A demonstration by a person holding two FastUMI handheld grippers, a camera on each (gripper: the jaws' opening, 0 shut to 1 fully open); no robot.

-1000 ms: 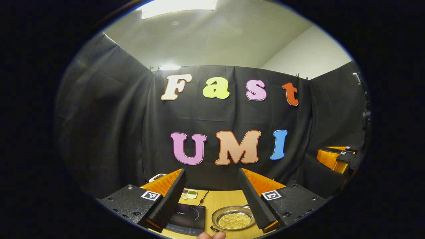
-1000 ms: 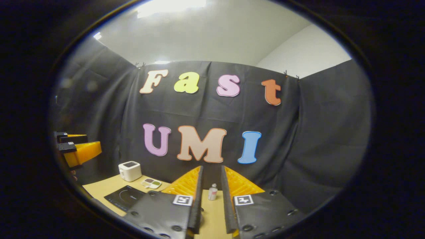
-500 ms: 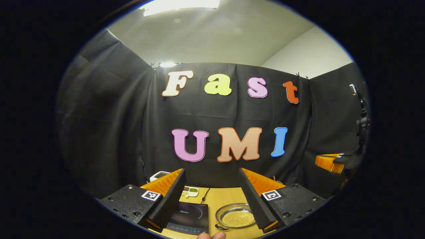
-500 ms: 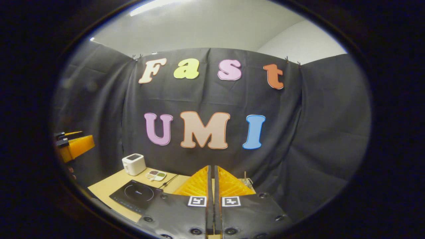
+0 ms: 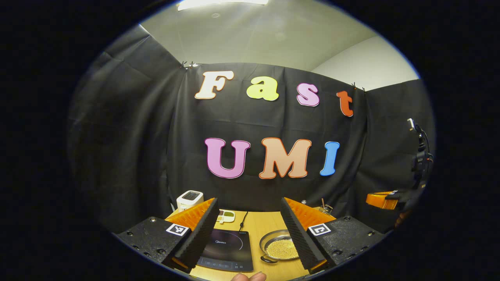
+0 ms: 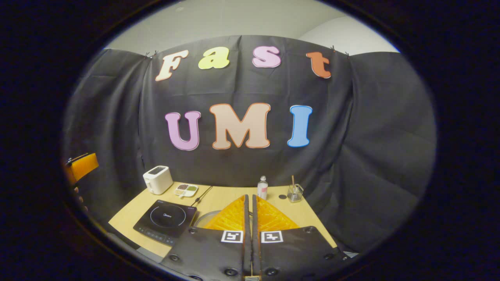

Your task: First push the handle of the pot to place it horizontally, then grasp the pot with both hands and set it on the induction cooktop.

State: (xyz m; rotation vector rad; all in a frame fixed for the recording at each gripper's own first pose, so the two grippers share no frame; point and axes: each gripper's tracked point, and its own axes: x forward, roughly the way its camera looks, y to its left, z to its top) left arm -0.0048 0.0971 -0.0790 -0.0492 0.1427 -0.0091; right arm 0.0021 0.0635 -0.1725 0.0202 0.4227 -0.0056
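The left hand-held gripper [image 5: 248, 230] is hanging above the tabletop [image 5: 258, 228] with fingers wide apart. The cooktop [image 5: 226, 249] is sitting left of the pot [image 5: 279, 249]. The right hand-held gripper [image 6: 250, 218], fingers pressed together on nothing, should go low and nudge the handle [image 5: 266, 258] gently sideways.

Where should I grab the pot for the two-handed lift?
Probably by the rim, opposite sides, one gripper each. The pot is shallow, wide and full of small beads, so a level lift matters. Its short handle points toward the near edge; come from left and right, clear of it.
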